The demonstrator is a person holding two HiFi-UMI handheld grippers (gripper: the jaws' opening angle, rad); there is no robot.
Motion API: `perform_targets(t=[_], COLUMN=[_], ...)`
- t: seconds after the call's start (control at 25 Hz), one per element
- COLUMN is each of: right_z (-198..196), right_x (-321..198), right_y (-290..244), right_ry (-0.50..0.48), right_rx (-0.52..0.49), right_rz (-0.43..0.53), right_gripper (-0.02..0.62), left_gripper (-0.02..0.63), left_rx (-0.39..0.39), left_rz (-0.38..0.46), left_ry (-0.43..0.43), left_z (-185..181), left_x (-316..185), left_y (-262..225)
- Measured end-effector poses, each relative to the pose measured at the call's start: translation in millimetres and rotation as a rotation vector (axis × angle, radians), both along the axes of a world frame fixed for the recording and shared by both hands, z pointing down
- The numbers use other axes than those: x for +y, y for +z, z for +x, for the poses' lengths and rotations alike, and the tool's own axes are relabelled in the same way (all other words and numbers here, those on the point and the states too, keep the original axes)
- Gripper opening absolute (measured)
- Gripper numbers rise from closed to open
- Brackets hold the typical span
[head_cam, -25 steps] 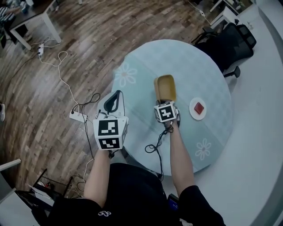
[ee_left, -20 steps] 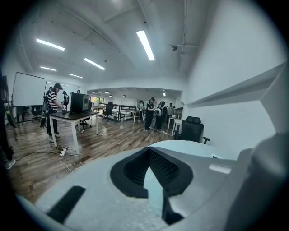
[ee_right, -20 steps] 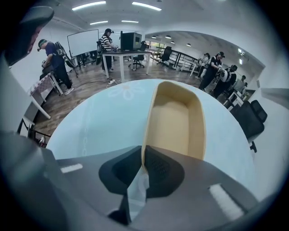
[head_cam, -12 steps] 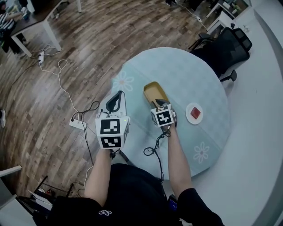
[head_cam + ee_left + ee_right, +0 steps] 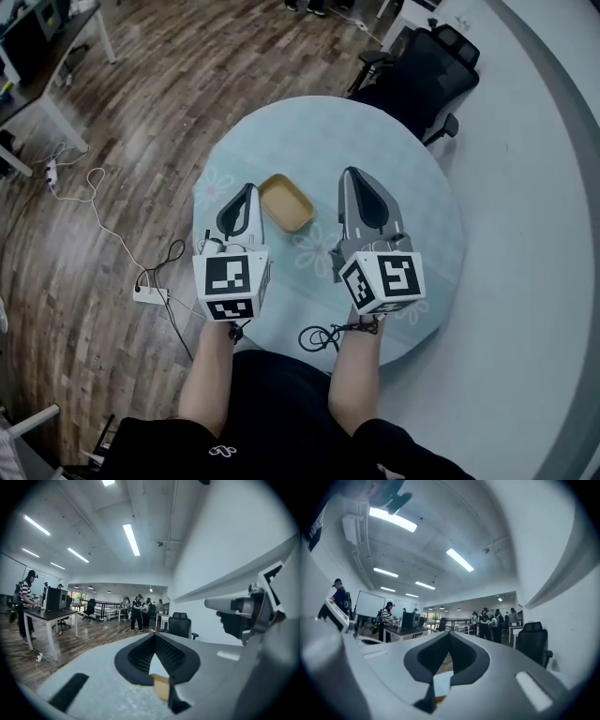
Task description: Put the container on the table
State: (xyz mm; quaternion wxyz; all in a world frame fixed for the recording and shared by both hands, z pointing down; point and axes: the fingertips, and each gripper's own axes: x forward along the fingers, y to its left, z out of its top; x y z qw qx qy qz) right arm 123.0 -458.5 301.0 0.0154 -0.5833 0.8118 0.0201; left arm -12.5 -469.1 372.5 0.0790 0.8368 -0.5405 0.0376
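Resting flat on the round pale-blue tabletop, the tan rectangular container lay open side up, in the gap between the two grippers and touched by neither; its long axis ran on a slant, from the far-left corner towards the near-right one as the head view showed it. The left gripper hung just beside the container's left end, so the container lay to the right of and slightly ahead of those fingers; the right gripper stood farther off, with bare tabletop between its fingers and the container's right side, so the left hand was plainly the nearer. How high either gripper rode above the tabletop could not be told. In the left gripper view the fingers met at their tips with nothing between them, and only a tan sliver, probably the container's edge, showed low through the opening behind the tips; the right gripper view showed the same, fingers together and empty, pointing level across the room and not down. Judged from how it lay, the container was already set down and free; any further move would most likely be a withdrawal, and the left fingers would need to draw back without swinging rightwards into that near end.
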Motion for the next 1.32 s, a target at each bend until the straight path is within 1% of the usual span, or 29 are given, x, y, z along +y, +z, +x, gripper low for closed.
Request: perform_targets(t=[0.08, 0.16, 0.24, 0.32, 0.44, 0.6, 0.68, 0.8, 0.96, 1.32], right_z=[18.2, 33.7, 44.9, 50.0, 49.6, 46.8, 44.8, 39.6, 34.8, 18.0], right_x=[17.2, 24.3, 26.2, 26.7, 26.5, 26.9, 26.6, 26.5, 26.0, 29.2], right_y=[-13.6, -7.6, 13.7, 34.7, 46.3, 44.1, 44.9, 46.9, 50.0, 57.4], right_ry=[0.045, 0.097, 0.148, 0.166, 0.149, 0.13, 0.123, 0.115, 0.106, 0.084], right_rx=[-0.087, -0.122, -0.101, -0.075, -0.086, -0.074, -0.076, -0.079, -0.073, -0.068], right_rz=[0.039, 0.034, -0.028, -0.1, -0.143, -0.139, -0.142, -0.149, -0.153, -0.163], right_gripper=[0.011, 0.011, 0.009, 0.009, 0.009, 0.009, 0.009, 0.009, 0.009, 0.011], left_gripper=[0.002, 0.002, 0.002, 0.002, 0.002, 0.002, 0.002, 0.002, 0.002, 0.002], left_rx=[-0.011, -0.029, -0.035, -0.033, -0.032, -0.031, -0.054, -0.111, -0.104, -0.092], left_rz=[0.032, 0.057, 0.062, 0.06, 0.064, 0.061, 0.067, 0.088, 0.075, 0.052], left_ry=[0.013, 0.019, 0.032, 0.046, 0.051, 0.043, 0.033, 0.022, 0.029, 0.019], left_z=[9.7, 17.7, 26.6, 33.6, 35.5, 34.1, 32.1, 29.1, 29.2, 12.3], left_x=[1.0, 1.8, 4.1, 6.1, 7.1, 8.2, 8.5, 10.7, 13.5, 17.0], left_y=[-9.9, -15.1, -15.8, -16.4, -19.4, -19.9, -19.8, -20.0, -14.9, -4.0])
